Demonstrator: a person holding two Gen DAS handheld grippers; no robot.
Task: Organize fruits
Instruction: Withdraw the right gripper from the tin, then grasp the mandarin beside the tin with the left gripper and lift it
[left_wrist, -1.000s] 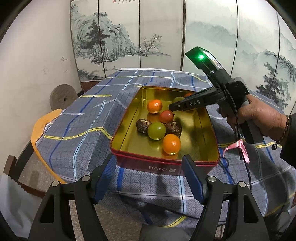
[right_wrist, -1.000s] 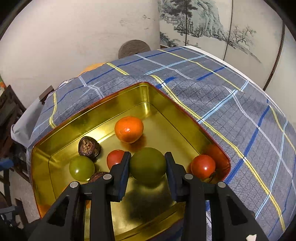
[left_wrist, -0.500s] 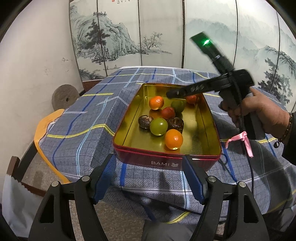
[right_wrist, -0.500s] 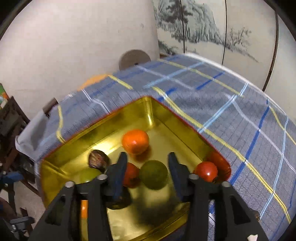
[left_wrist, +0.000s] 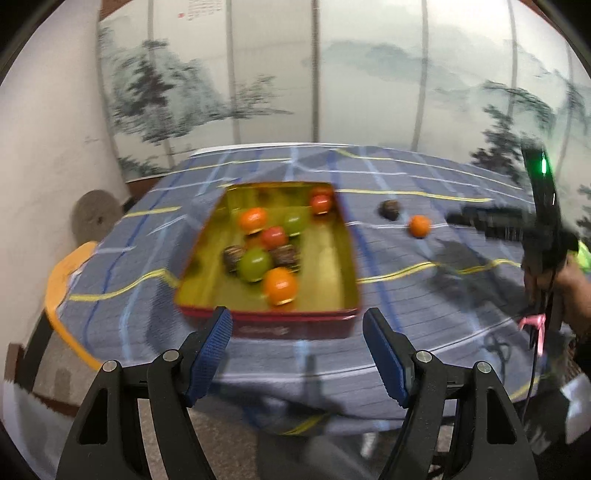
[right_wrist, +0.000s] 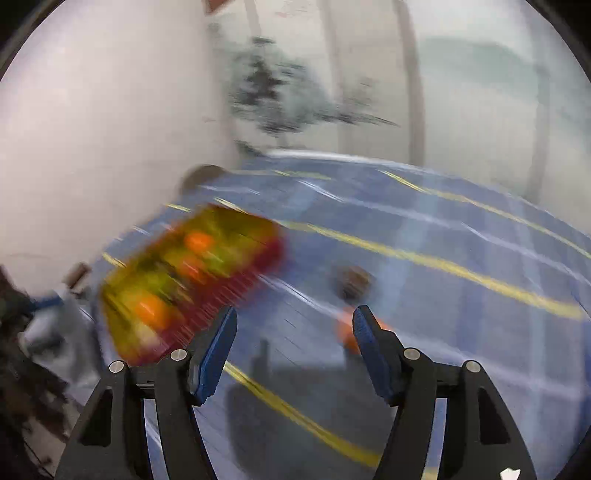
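Through the left wrist view, your left claw (left_wrist: 297, 343) is hanging spread and empty just short of the near wall of the red tin (left_wrist: 295, 326), which is sitting on the checked cloth covering the bench (left_wrist: 406, 295); the tin is holding a cluster of small round fruits, among them an orange one (left_wrist: 279, 285) nearest you and a green one (left_wrist: 254, 264) beside it, while a loose orange fruit (left_wrist: 419, 226) and a dark wrinkled fruit (left_wrist: 389, 209) are lying out on the cloth to the tin's right, near each other. These fruits are looking light, smooth and prone to rolling, the dark one probably stiffer-shelled, so you should be closing gently across the widest part. Compared with a second ago, your right claw (left_wrist: 476, 221) is no longer over the tin but swung far out to the right, and the green fruit it was pinching is now resting in the tin. Through the right wrist view, heavily blurred, your right claw (right_wrist: 293, 349) is opening with nothing between its fingers, the tin (right_wrist: 236, 291) is now off to the left, and the loose orange fruit (right_wrist: 345, 330) is showing just behind the right finger, the dark fruit (right_wrist: 352, 282) beyond it
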